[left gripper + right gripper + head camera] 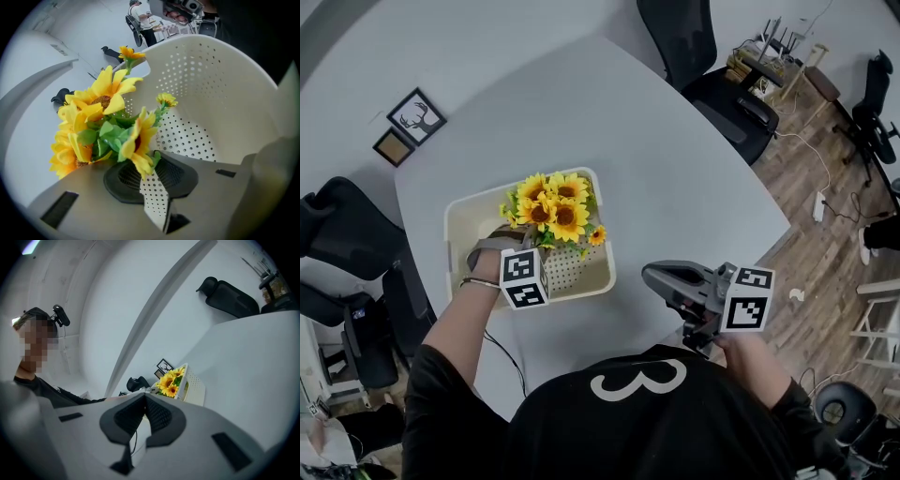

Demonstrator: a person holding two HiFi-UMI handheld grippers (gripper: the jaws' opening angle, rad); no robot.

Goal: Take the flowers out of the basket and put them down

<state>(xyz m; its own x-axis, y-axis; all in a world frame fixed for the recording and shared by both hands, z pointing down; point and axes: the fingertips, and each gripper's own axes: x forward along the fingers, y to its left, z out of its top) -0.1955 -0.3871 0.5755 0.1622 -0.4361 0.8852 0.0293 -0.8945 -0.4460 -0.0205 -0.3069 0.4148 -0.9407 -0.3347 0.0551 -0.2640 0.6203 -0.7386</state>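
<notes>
The left gripper (143,164) is down inside the basket (220,93). Its jaws are drawn in to a narrow wedge, and the tips appear to pinch the flowers (103,101) low on the bunch, where the leaves and the lowest bloom gather. The other sunflower heads fan out ahead of the tips and to their left. Ahead and to the right, the perforated basket floor and wall curve round. The bunch has not been lifted; it leans against the basket's far-left corner.

The right gripper (143,399) hangs off to the side with its pads closed together on nothing. The basket is well ahead of it on the white table (675,169).

The flowers look artificial, so they are probably very light, with springy stems and soft petals that would crush or bend if squeezed. The best place to hold them is low down, where the stems bunch together below the leaves. A hold on a single bloom might slip or pull that head askew. The basket also looks light and could drag along with the bunch if a leaf snags on its rim.

Neither the basket nor the flowers show a brand or label. Each gripper's cube carries only black-and-white square markers. The person's dark top (637,380) bears a white shape like a numeral three.
</notes>
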